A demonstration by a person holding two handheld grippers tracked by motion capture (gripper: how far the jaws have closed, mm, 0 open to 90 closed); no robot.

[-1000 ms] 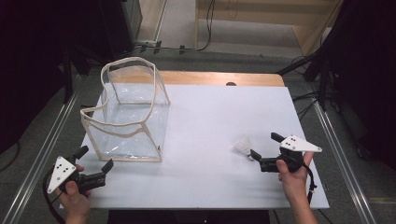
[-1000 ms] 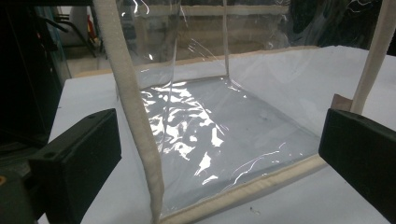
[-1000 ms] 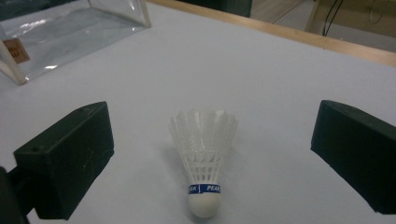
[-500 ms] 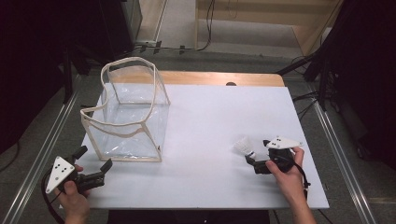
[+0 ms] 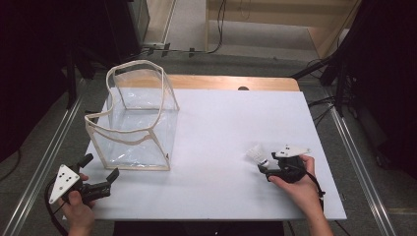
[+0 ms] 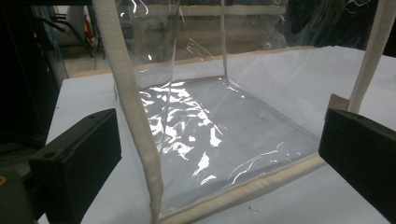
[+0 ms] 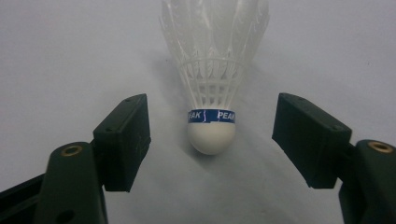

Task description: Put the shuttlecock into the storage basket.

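Right gripper view: the shuttlecock [image 7: 212, 88] lies on the white worktop [image 7: 70, 56], cork end toward the right gripper [image 7: 212, 140] and between its jaws, which have just been closing and stand clear of the cork on both sides. From the high view, the shuttlecock [image 5: 256, 154] sits near the worktop's right front corner.

I've got the shuttlecock [image 7: 212, 93] lying on its side on the white table [image 5: 221, 128], right half, near the front edge. White feather skirt, rounded white cork, blue band reading PEAK round the base. Cork points my way, skirt fans away. It sits well apart from the clear bag [image 5: 133, 123] over on the left.
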